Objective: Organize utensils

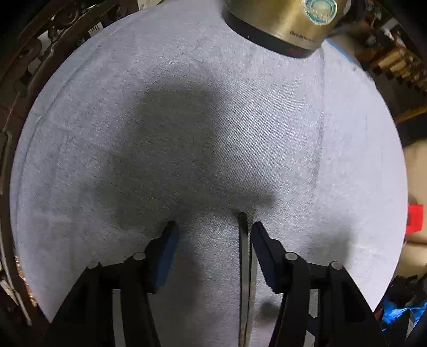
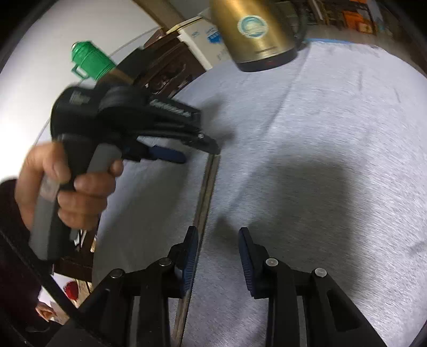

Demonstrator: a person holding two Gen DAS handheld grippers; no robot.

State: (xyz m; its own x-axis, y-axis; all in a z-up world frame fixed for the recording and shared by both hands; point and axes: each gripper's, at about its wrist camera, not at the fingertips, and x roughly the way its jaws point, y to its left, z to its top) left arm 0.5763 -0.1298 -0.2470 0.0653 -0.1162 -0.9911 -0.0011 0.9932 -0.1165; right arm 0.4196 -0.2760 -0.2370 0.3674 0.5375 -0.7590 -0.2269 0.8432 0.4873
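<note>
A long thin metal utensil (image 1: pixel 243 267) stretches across the pale grey cloth (image 1: pixel 267 133). My left gripper (image 1: pixel 213 232) points straight down over its one end. Its jaws stand apart, with the utensil between them, close against the right-hand finger (image 1: pixel 263 245). In the right wrist view the same utensil (image 2: pixel 205 200) runs from the left gripper (image 2: pixel 200 153), held by a hand (image 2: pixel 66 186), towards my right gripper (image 2: pixel 218 237). That gripper is open, the utensil lying beside the inner pad of its left finger (image 2: pixel 190 253). The other pad is clear of it.
A gold electric kettle (image 1: pixel 283 24) with a black base stands at the far side of the cloth, also in the right wrist view as the kettle (image 2: pixel 256 34). A green lidded jug (image 2: pixel 89 61) sits beyond the left table edge. Dark wooden furniture (image 1: pixel 40 66) borders the left side.
</note>
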